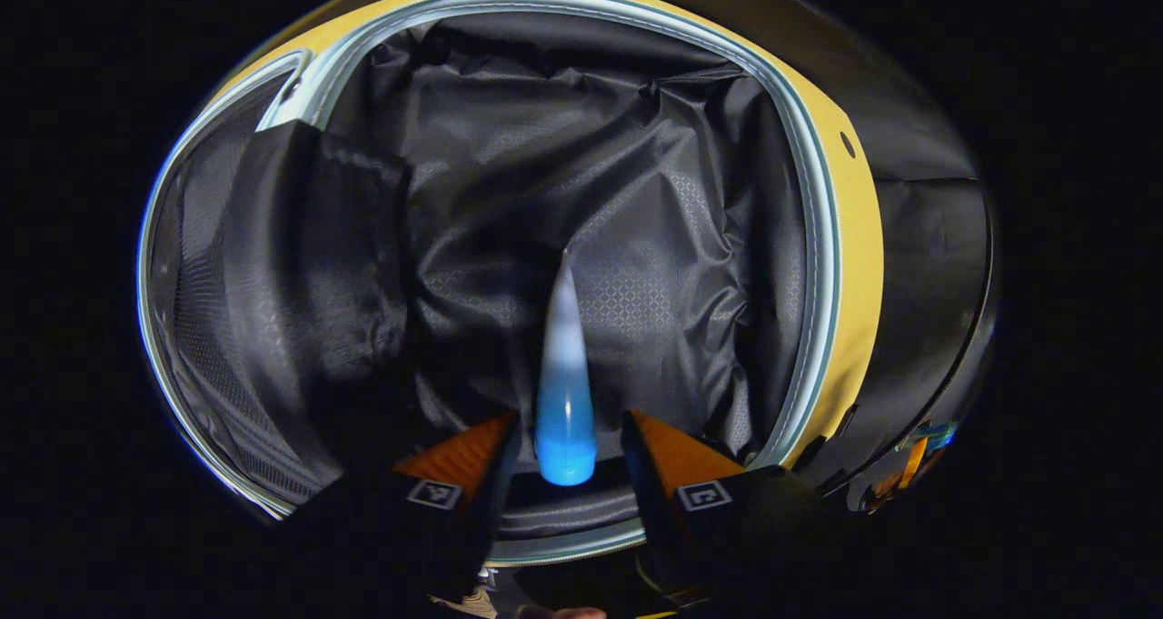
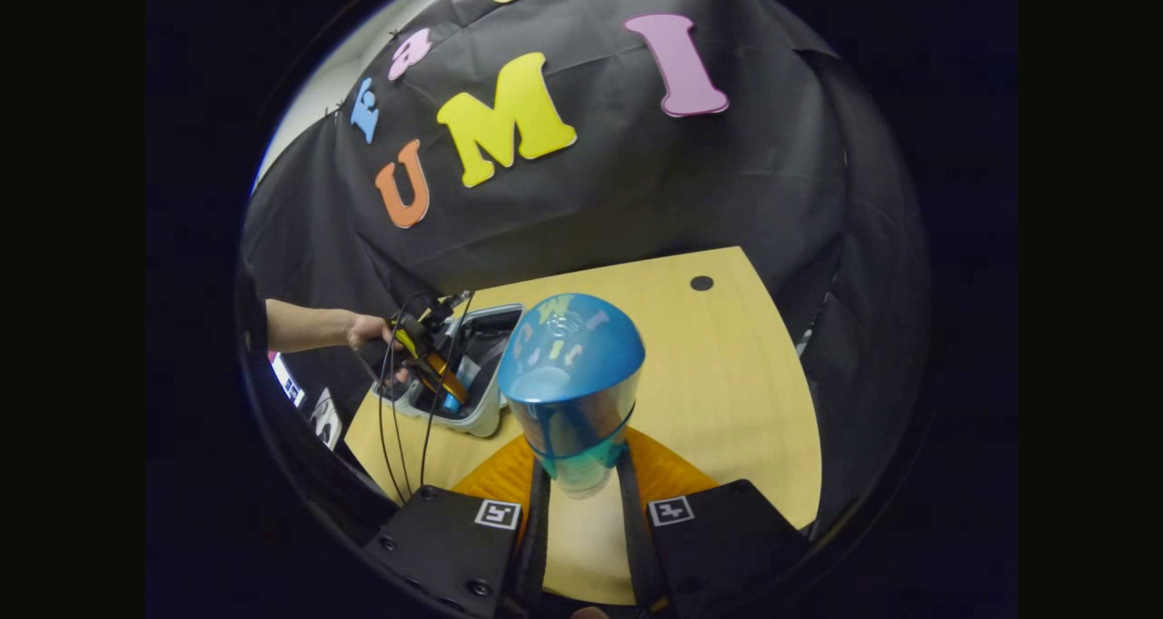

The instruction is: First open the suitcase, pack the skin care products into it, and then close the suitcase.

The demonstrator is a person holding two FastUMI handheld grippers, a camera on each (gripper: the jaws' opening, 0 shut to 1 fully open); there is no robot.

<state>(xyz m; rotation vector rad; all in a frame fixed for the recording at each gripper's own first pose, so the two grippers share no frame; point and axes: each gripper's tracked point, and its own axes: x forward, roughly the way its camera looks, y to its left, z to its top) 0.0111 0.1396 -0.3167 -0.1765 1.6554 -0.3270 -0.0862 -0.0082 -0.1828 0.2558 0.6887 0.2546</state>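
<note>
**Suitcase open, a product at each tool**

The suitcase (image 1: 836,264) lies open, its pale zip rim running round a well of crumpled black lining (image 1: 581,192). A black mesh flap (image 1: 300,264) hangs over the well's left side. In the left gripper view a tube (image 1: 564,374), blue at the near end and fading to white at its tapered tip, points away from the camera over the lining, with nothing else lying in the well. The left tool (image 1: 565,460) has its orange fingers spread on either side of the tube's blue end, a gap showing on both sides; whether the tube rests on the lining or is carried by some hidden part, I cannot tell.

In the right gripper view the suitcase (image 2: 482,414) sits on the far left of the wooden surface (image 2: 727,374), and a hand (image 2: 368,330) holds the left tool (image 2: 436,378) over its opening, cables trailing down.

Well apart from the case, the right tool (image 2: 581,492) is closed on a blue bottle (image 2: 571,374) with a domed cap, both fingers pressed against its clear lower body, held above the surface.
</note>
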